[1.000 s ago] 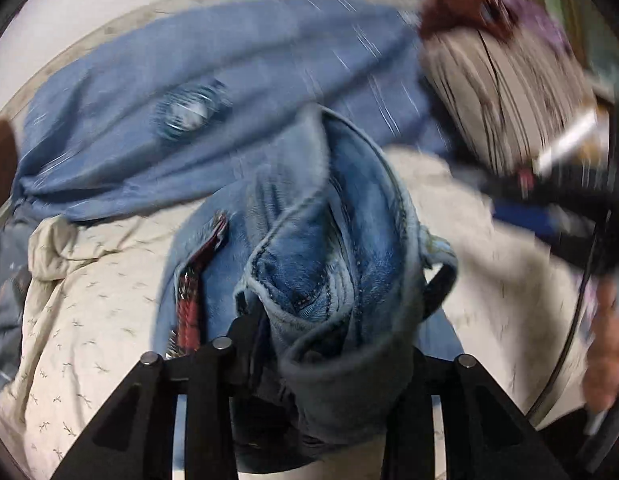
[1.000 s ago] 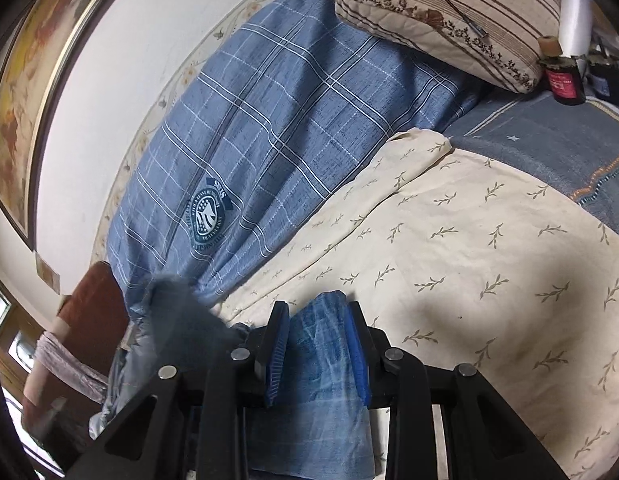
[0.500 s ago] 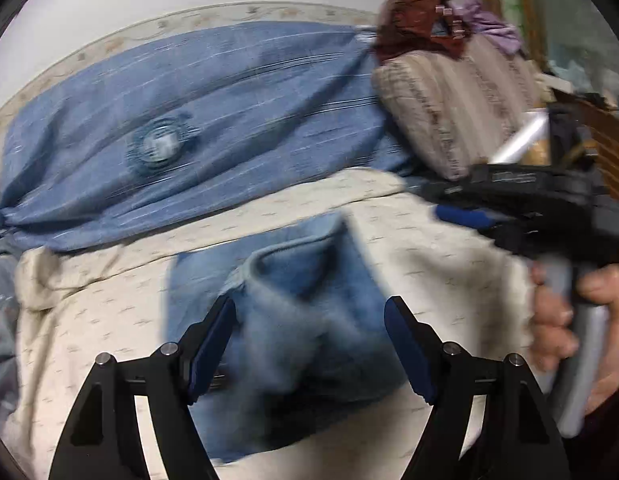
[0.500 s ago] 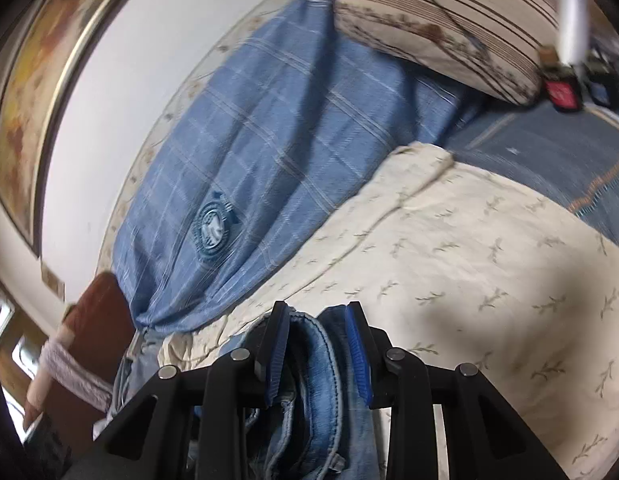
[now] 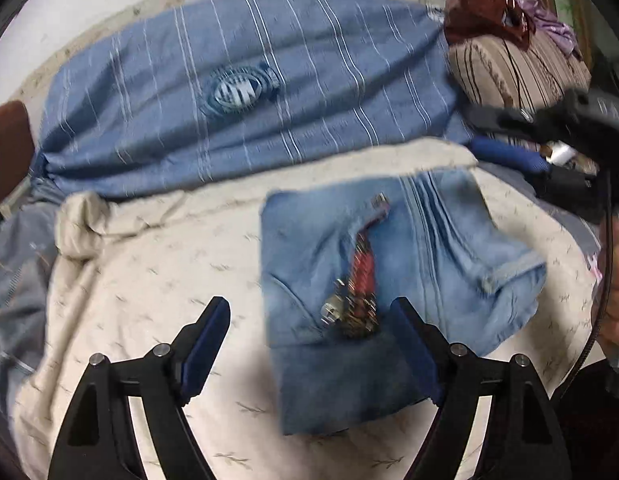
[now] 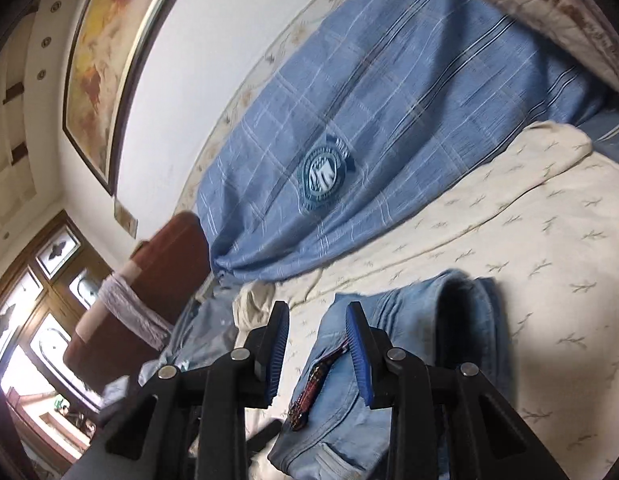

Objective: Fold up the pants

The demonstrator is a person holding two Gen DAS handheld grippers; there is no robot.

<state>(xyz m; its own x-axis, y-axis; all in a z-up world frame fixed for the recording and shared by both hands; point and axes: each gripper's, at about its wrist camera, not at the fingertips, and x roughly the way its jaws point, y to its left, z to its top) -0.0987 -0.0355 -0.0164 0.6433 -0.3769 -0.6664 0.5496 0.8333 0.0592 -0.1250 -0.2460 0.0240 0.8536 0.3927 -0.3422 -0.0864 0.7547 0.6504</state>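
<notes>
Folded jeans (image 5: pixel 389 280) lie on my cream leaf-print sheet (image 5: pixel 157 280).
Left gripper (image 5: pixel 309 332) spread wide, right gripper (image 6: pixel 317 340) parted, both empty; denim soft, rumpled, squarish.

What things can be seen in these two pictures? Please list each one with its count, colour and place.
jeans: one, light blue denim, folded, lying on the cream sheet
keychain: one, red and metal, lying on the jeans
cream sheet: one, cream with small twig print, covering the bed
blue blanket: one, blue with white stripes and a round badge, behind the sheet by the wall
striped pillow: one, beige with dark stripes, far right
painting: one, yellow-orange in a dark frame, on the wall
left gripper: one, black with blue pads, open above the jeans
right gripper: one, black with blue pads, open, holding nothing
</notes>
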